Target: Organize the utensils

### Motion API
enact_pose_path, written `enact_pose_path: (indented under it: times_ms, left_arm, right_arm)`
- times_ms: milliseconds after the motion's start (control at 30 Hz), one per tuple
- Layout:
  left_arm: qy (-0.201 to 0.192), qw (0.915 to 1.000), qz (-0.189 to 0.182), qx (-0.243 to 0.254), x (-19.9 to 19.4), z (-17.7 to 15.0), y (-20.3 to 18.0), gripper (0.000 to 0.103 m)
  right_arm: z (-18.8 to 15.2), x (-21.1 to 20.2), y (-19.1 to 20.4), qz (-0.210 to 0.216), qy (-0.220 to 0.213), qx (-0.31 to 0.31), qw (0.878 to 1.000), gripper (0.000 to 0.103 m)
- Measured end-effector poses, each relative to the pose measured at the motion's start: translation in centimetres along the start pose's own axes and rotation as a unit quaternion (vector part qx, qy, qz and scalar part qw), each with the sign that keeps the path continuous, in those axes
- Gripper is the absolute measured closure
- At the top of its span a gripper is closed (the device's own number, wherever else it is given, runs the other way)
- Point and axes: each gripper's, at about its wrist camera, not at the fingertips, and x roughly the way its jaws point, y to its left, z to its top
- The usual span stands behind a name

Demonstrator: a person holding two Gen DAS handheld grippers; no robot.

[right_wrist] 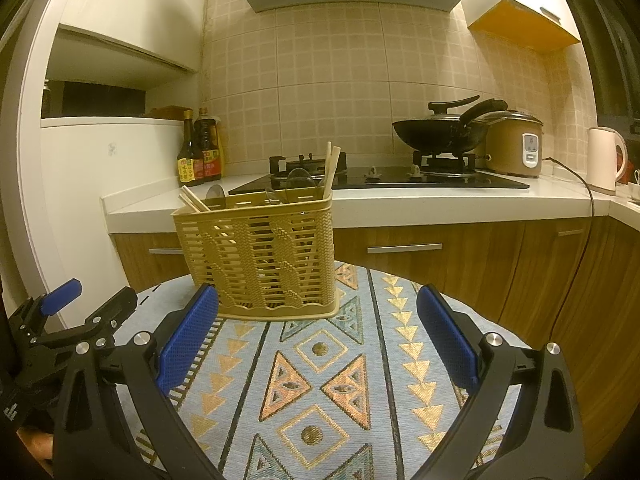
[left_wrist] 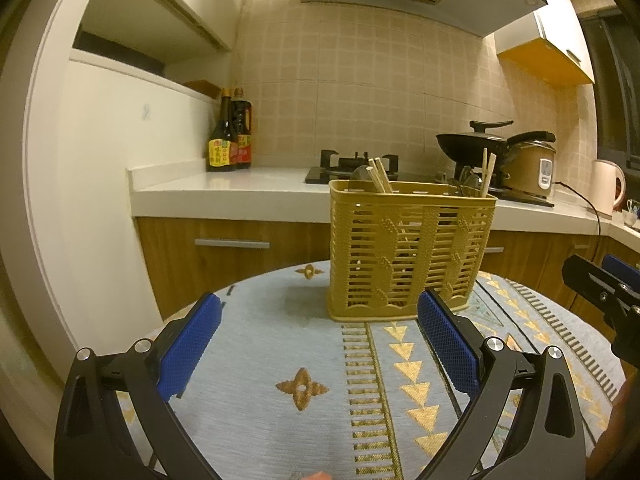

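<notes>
Utensils, wooden chopsticks and dark spoon heads, stand upright in a yellow slotted basket on the patterned tabletop. From the left wrist view, the left gripper hangs with jaws spread wide and empty, the basket just ahead, slightly right of centre, apart from both pads. From the right wrist view, the right gripper also has jaws wide apart holding nothing; the basket sits ahead and left, its base near the left pad.
</notes>
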Motion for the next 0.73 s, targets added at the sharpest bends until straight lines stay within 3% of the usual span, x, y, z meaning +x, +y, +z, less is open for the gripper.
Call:
enact_pose_path:
  times_ms: [233,433,733]
  left_arm:
    - [0.008,0.9999,-0.008,-0.006,0.22,0.09,0.28,0.008]
    - [-0.017,0.9998,-0.007,0.0,-0.49,0.0,0.25,0.007]
    - [-0.007,0.9999,-0.007,0.004,-0.22,0.09,-0.04,0.007]
  right_arm:
    - [-0.01,-0.06,0.09,0.0,0.0,-0.003,1.0,0.008]
    - [-0.03,-0.06,0.06,-0.001,0.0,-0.002,1.0,0.008]
    - [-0.07,-0.09,0.08,-0.001,0.0,-0.002,1.0,0.008]
